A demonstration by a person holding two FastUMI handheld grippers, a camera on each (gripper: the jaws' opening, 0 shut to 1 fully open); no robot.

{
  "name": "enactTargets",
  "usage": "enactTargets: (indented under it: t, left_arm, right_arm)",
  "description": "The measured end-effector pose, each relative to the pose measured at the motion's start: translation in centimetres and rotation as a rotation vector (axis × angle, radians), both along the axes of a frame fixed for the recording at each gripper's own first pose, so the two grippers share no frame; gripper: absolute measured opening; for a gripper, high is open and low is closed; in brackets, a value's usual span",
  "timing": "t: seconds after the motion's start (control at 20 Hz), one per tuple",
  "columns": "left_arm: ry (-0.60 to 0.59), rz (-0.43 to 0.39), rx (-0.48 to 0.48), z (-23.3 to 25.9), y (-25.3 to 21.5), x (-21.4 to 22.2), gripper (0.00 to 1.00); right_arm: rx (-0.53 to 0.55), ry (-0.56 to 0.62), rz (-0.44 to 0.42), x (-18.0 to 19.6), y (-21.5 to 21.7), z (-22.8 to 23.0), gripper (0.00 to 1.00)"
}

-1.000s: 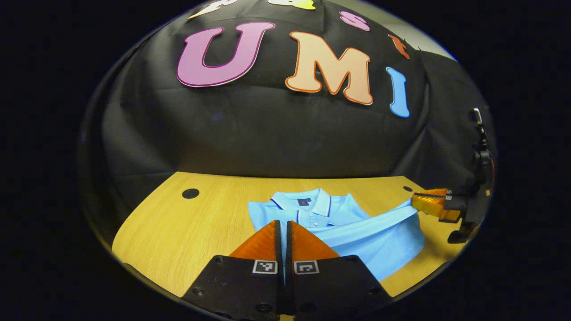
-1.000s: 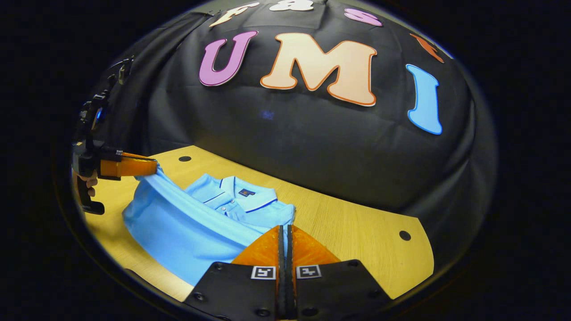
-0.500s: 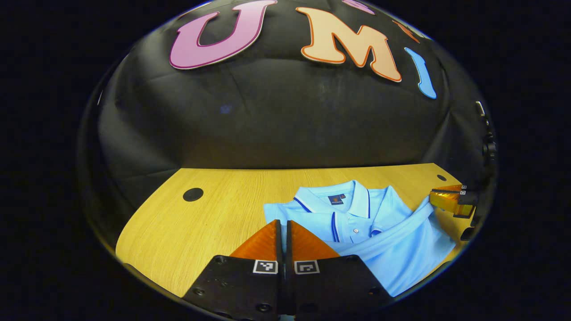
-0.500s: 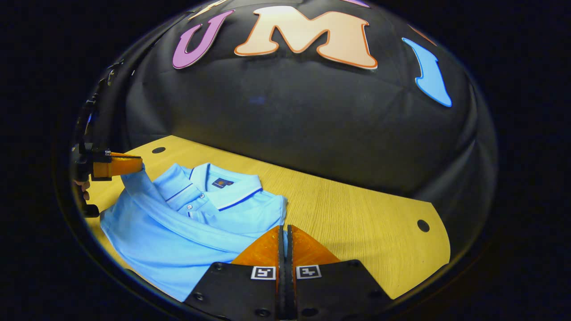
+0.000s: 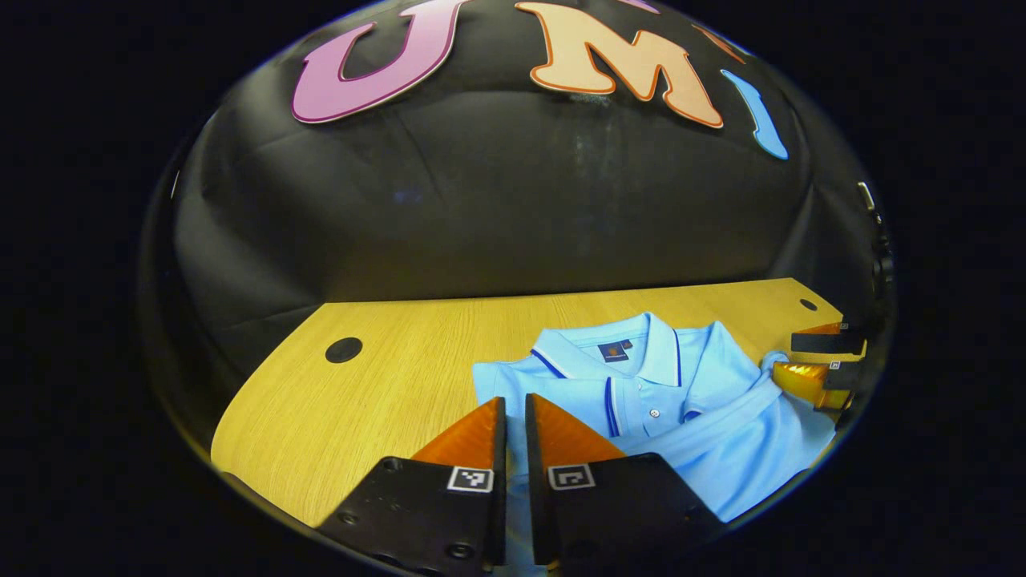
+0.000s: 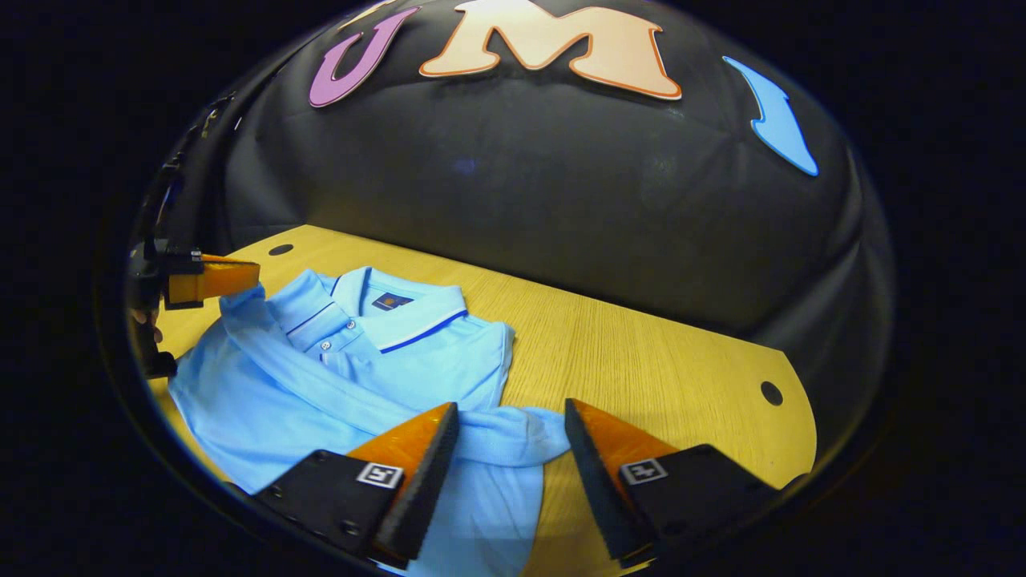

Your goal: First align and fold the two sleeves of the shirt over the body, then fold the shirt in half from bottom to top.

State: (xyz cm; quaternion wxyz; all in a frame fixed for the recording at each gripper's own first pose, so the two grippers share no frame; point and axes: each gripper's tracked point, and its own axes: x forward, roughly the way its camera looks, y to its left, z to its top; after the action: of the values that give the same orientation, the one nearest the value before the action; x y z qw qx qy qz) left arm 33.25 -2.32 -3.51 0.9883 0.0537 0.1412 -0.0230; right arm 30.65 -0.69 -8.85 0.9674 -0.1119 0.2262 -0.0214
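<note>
A light blue polo shirt [image 5: 665,401] lies on the wooden table [image 5: 385,377], its lower part folded up over the body, with the hem band just below the collar. In the left gripper view, my left gripper [image 5: 513,398] holds the hem's corner, its fingers a narrow slit apart with blue cloth in the gap. In the right gripper view that gripper [image 6: 255,276] shows at the shirt's [image 6: 337,377] far left shoulder. My right gripper [image 6: 510,405] stands open, and the hem's other corner lies loose between its fingers. It also shows open in the left gripper view [image 5: 781,361].
The table [image 6: 657,361] has a round dark hole [image 5: 343,349] near its far left corner and another hole [image 6: 771,393] at the right end. The black cloth wall rises directly behind the table. Bare wood lies on either side of the shirt.
Both grippers carried the hem forward and down to just below the collar. The right gripper has opened and let go of its corner. The left gripper's fingers have parted slightly.
</note>
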Motion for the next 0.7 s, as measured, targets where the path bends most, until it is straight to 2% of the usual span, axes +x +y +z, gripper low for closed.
enactTargets:
  t: [0.05,0.1,0.2,0.25,0.5,0.7]
  left_arm:
    - [0.0,0.003,-0.002,0.2,0.1,-0.3,0.3]
    - [0.0,0.008,-0.011,0.4,0.2,-0.8,0.5]
    - [-0.018,0.012,-0.031,1.3,0.2,-1.8,0.89]
    - [-0.033,0.017,-0.027,1.9,0.4,-2.5,0.93]
    - [-0.087,0.013,-0.032,3.9,0.3,-7.2,0.95]
    - [-0.098,-0.017,-0.063,4.1,-0.5,-11.8,0.95]
  right_arm:
    - [0.006,-0.005,-0.002,-0.3,0.0,0.2,0.94]
    - [0.017,-0.009,0.0,-0.5,0.1,0.5,1.0]
    - [0.036,-0.02,0.002,-1.3,0.3,1.0,1.0]
    - [0.041,-0.027,0.007,-1.8,0.4,1.4,1.0]
    - [0.041,-0.071,0.043,-5.3,1.7,3.0,1.0]
    - [0.069,-0.098,0.131,-9.5,4.5,3.9,1.0]
